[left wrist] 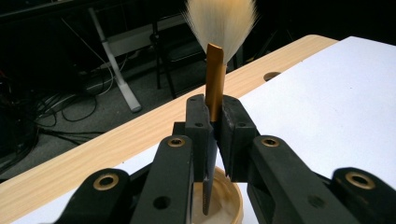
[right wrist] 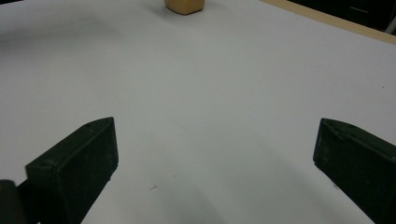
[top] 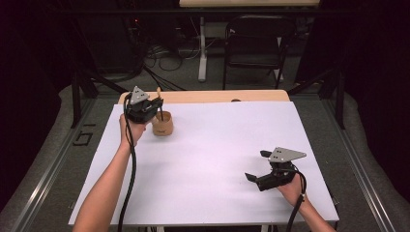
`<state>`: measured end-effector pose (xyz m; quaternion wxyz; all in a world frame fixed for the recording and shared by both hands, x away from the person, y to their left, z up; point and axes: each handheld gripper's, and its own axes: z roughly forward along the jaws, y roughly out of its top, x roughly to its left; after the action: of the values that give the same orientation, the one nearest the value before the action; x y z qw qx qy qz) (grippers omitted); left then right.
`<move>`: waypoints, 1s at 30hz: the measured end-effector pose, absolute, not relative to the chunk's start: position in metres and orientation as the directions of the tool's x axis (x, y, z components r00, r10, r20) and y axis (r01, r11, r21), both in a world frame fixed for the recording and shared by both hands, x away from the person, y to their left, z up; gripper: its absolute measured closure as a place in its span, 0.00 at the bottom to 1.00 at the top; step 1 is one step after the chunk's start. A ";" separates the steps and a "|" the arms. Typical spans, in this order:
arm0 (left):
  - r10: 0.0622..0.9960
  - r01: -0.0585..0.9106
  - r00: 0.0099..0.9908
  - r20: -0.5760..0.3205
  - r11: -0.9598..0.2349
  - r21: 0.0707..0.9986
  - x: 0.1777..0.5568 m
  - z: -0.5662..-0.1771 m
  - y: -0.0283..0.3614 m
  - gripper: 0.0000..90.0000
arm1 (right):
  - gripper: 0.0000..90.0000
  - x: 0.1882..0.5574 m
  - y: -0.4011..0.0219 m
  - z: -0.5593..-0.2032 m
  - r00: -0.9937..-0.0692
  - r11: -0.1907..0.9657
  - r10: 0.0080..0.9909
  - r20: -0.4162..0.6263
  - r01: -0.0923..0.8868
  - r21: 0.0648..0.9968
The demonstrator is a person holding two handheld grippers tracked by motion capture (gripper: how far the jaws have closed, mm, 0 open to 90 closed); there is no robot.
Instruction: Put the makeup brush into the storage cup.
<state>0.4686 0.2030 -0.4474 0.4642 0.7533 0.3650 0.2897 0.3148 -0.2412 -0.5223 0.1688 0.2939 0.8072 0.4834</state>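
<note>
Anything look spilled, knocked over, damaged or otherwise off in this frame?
Nothing stands out. The wooden cup stands upright on the white sheet, with the left gripper clamped on a brush, bristles up, handle end in the cup. The right gripper is open over bare sheet. No spill or damage shows.

left gripper [left wrist: 214, 135] | jaws clamp brush [left wrist: 215, 84] | handle tip in cup [left wrist: 233, 205]

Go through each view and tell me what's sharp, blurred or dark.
High view: white table cover evenly lit, surroundings dark. Left gripper view: left gripper sharp on the brush, bristles soft. Right gripper view: right gripper edges soft, wooden cup cropped.
</note>
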 end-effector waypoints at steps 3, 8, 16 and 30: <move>0.823 0.286 0.560 0.098 -0.303 0.909 0.471 -0.449 0.204 0.92 | 0.00 0.315 -0.241 -0.522 -0.769 0.358 0.639 0.012 0.311 0.880; 0.827 0.297 0.554 0.093 -0.301 0.906 0.474 -0.453 0.204 0.92 | 0.00 0.314 -0.242 -0.522 -0.769 0.358 0.640 0.011 0.311 0.880; 0.815 0.318 0.576 0.067 -0.299 0.900 0.475 -0.455 0.205 0.59 | 0.00 0.314 -0.242 -0.521 -0.771 0.357 0.637 0.014 0.310 0.881; 0.807 0.281 0.582 0.097 -0.311 0.908 0.448 -0.438 0.211 0.04 | 0.00 0.314 -0.246 -0.518 -0.766 0.338 0.643 0.014 0.300 0.892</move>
<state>0.4477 0.2110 -0.4382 0.4647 0.7583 0.3587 0.2834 0.3137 -0.2455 -0.5182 0.1735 0.2947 0.7993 0.4942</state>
